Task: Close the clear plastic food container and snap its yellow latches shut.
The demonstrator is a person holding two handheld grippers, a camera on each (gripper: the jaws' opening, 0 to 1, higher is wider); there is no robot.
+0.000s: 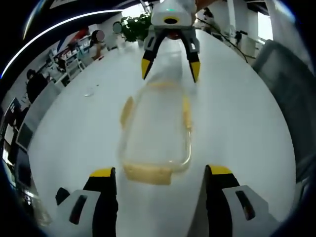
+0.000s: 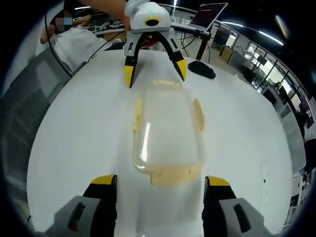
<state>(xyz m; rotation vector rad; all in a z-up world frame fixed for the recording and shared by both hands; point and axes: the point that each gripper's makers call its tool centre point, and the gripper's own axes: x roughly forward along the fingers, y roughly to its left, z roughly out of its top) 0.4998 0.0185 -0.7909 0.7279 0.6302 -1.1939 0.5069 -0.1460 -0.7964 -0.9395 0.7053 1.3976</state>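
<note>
Nearest the lens in the left gripper view, the left gripper (image 1: 160, 173) stands with its yellow-tipped jaws spread wide and nothing between them, its tips either side of the near end of the clear container (image 1: 157, 131). The container lies lengthwise on the white table (image 1: 237, 128) with its lid down, and a yellow latch (image 1: 147, 174) sticks out flat at that near end; more yellow runs along both long sides. Beyond its far end the right gripper (image 1: 170, 70) faces back, jaws also wide apart and holding nothing. Farther off this view has a potted plant (image 1: 136, 24) and shelving at the room's edge.

The right gripper view gives the same layout from the opposite end: own jaws apart and empty, the latch (image 2: 175, 174) at this end splayed outward, the left gripper (image 2: 154, 70) beyond. It adds a dark flat object (image 2: 201, 69) on the table, a laptop (image 2: 210, 14) on a stand, and a seated person (image 2: 74, 42).
</note>
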